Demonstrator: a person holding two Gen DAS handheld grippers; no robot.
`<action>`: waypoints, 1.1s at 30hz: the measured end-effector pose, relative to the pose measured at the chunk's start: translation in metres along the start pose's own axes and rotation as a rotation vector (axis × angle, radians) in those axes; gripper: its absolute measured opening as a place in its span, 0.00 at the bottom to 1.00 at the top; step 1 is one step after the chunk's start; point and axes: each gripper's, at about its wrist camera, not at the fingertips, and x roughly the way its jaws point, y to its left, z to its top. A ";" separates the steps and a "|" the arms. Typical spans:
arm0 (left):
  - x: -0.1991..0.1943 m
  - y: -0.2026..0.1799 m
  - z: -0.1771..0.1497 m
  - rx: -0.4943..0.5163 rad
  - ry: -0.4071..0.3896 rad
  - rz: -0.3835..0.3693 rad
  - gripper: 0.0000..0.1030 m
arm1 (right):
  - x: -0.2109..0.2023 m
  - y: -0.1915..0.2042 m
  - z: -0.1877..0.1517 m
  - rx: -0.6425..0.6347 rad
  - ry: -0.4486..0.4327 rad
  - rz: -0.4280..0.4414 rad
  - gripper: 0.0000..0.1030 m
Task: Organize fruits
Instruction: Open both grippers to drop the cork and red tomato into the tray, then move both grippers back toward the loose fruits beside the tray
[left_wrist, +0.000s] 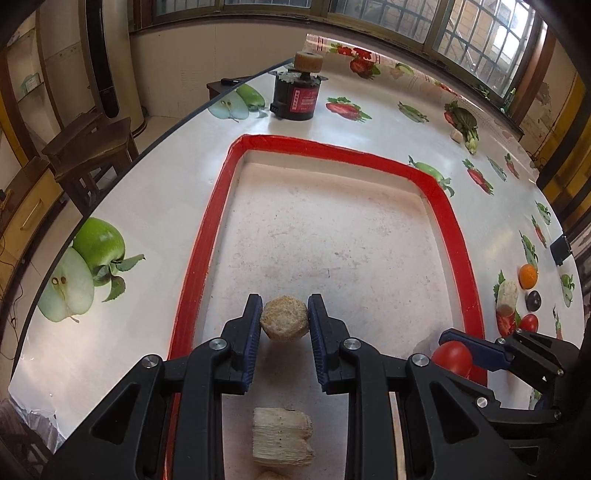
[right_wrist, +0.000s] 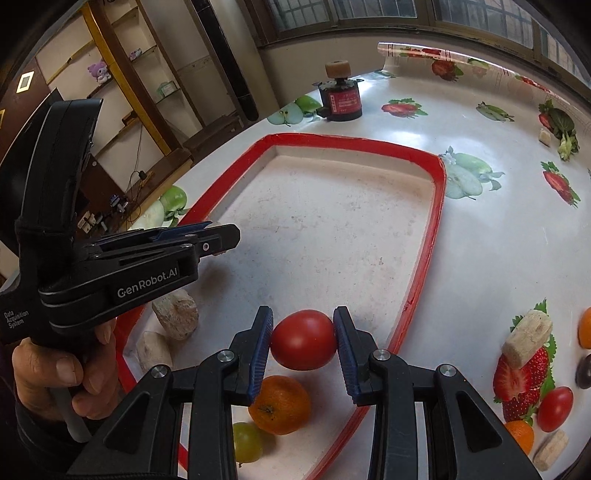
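Left gripper (left_wrist: 284, 319) pinches a beige fibrous chunk (left_wrist: 284, 322), right gripper (right_wrist: 303, 341) a red tomato (right_wrist: 303, 339); lower both gently inside the red-rimmed white tray (right_wrist: 439, 206), beside the orange (right_wrist: 279, 404), before spreading jaws.

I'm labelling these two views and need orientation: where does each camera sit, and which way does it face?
Left wrist: on the left gripper, looking down its fingers at a beige chunk over the red-rimmed tray.
Right wrist: on the right gripper, facing a held tomato; the person's hand shows.
Shared: tray, tomato, black motor.
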 end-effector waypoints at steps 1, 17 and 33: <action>0.001 0.001 0.000 -0.004 0.012 -0.008 0.22 | 0.002 0.000 0.000 -0.002 0.005 -0.001 0.34; -0.013 0.000 -0.002 -0.031 0.011 0.006 0.54 | -0.008 0.007 -0.004 -0.047 -0.001 -0.042 0.52; -0.060 -0.018 -0.009 -0.030 -0.099 0.039 0.54 | -0.078 -0.011 -0.029 0.002 -0.106 -0.064 0.54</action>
